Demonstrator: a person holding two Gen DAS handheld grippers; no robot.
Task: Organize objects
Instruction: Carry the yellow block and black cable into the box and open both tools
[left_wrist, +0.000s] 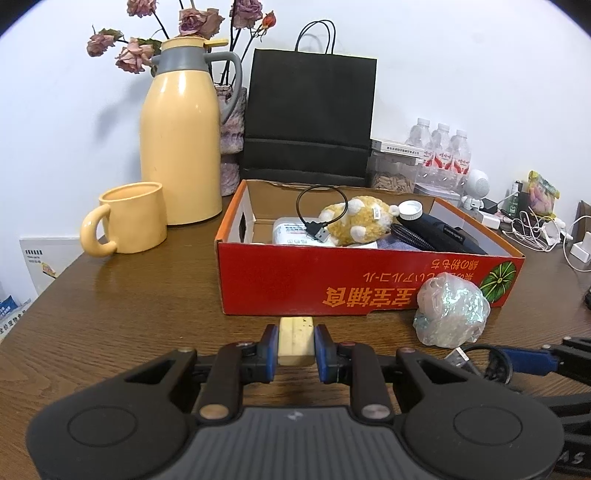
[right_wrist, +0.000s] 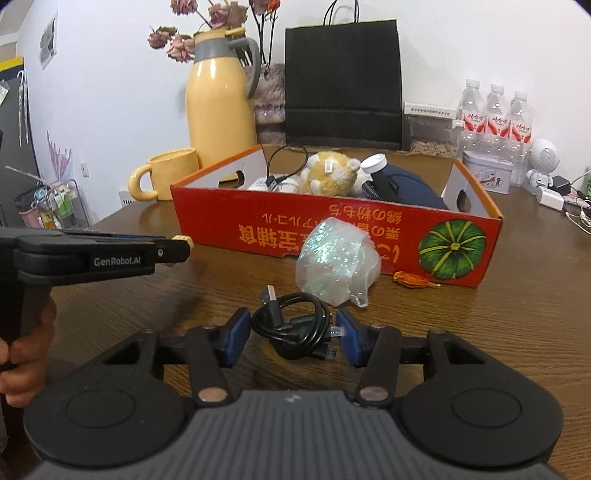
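Observation:
My left gripper is shut on a cream eraser block, held just above the table in front of the red cardboard box. It also shows in the right wrist view with the block at its tip. My right gripper is open, its fingers on either side of a coiled black USB cable lying on the table. A crumpled iridescent plastic bag lies against the box front. The box holds a plush toy, a black cable, a white-capped bottle and a dark pouch.
A yellow thermos and yellow mug stand left of the box. A black paper bag stands behind it. Water bottles, a tin, a white toy speaker and chargers crowd the back right. An orange dried scrap lies by the box.

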